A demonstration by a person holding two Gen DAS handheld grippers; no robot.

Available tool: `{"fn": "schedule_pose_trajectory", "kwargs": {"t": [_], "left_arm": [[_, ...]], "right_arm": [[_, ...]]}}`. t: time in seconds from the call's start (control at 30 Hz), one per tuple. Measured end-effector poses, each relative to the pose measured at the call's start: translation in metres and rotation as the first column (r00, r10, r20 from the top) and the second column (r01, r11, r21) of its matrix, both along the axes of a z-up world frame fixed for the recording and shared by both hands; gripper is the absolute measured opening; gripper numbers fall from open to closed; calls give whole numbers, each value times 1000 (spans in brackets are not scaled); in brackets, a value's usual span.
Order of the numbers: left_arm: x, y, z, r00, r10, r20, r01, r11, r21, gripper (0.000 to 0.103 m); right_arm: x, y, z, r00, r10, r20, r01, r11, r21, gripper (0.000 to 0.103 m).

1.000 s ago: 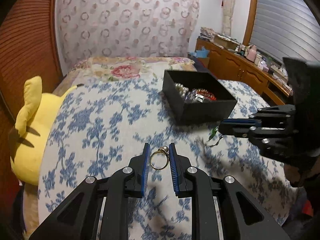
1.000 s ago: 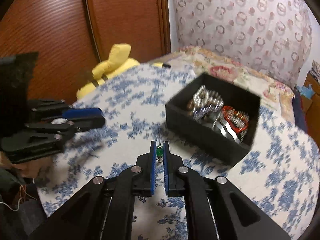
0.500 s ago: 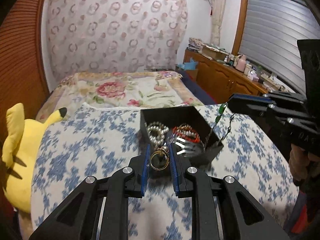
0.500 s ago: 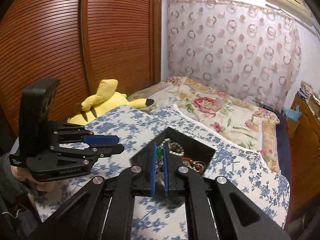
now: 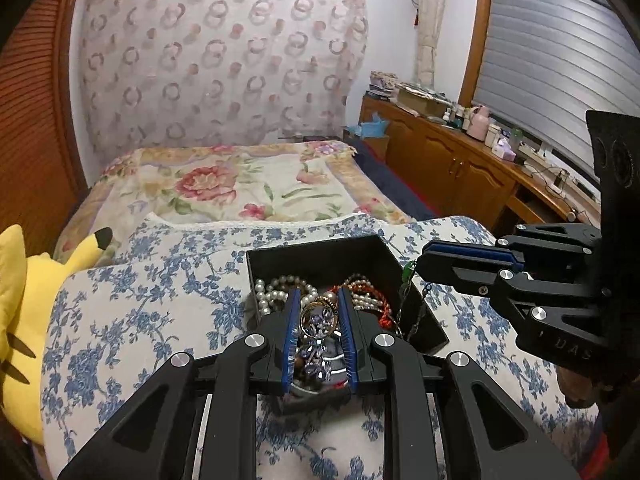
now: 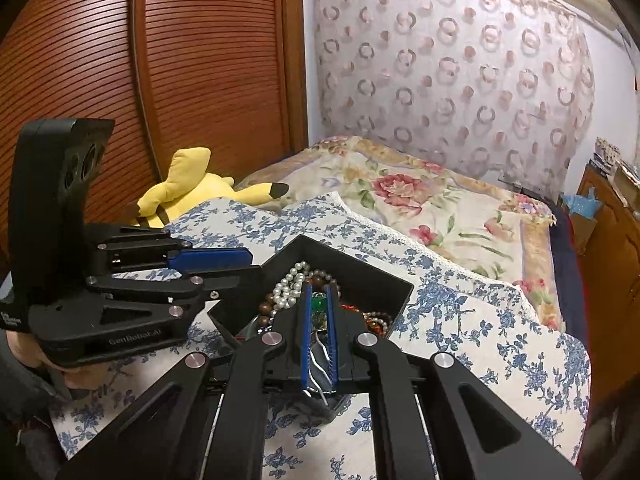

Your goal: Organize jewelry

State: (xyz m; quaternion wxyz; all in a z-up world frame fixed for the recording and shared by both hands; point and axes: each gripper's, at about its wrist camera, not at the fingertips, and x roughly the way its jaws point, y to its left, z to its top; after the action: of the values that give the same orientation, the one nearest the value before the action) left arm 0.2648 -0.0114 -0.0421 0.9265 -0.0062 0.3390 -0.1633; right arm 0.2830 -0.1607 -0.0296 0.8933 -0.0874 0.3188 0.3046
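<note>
A black open box (image 5: 320,252) sits on the blue-flowered cloth and holds pearl strands (image 5: 276,292) and red beads. My left gripper (image 5: 319,300) is shut on a gold ring (image 5: 316,318) and holds it above the box. My right gripper (image 6: 319,294) is shut on a green-bead chain (image 6: 319,305) and hovers over the box (image 6: 360,276). In the left wrist view the right gripper (image 5: 420,264) is at the box's right rim and the chain (image 5: 406,300) hangs from it into the box. The left gripper also shows in the right wrist view (image 6: 248,266).
A yellow plush toy (image 5: 24,312) lies at the left edge of the cloth, also in the right wrist view (image 6: 188,188). A bed with a flowered cover (image 5: 228,188) is behind. A wooden sideboard (image 5: 460,160) stands at the right.
Both grippers have lifted off the cloth and moved forward over the black box, the left carrying the ring and the right carrying the chain.
</note>
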Motion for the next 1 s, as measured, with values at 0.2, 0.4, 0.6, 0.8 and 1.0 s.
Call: {"fn": "schedule_pose_trajectory", "kwargs": {"t": [0.2,0.4,0.6,0.8,1.0], "left_arm": [[-2,0,-1,999,39,0,-39,999,-5,40],[-29,3,11,996,69,49,-70,997,12,70],[-72,6,24,986,124,115,-128,992,24,95],[-119,8,29,977,155,146,-161,987,31,95],[-158,7,31,968,185,170,-194,980,40,95]], "right_arm": [[4,-6,4,999,-32,9,32,999,21,25],[-21,-17,15,997,-63,39,62,997,43,29],[-68,-42,18,981,-185,54,179,978,104,63],[-121,-62,17,955,-281,99,265,953,147,96],[-164,-70,19,934,-332,129,310,936,163,101]]}}
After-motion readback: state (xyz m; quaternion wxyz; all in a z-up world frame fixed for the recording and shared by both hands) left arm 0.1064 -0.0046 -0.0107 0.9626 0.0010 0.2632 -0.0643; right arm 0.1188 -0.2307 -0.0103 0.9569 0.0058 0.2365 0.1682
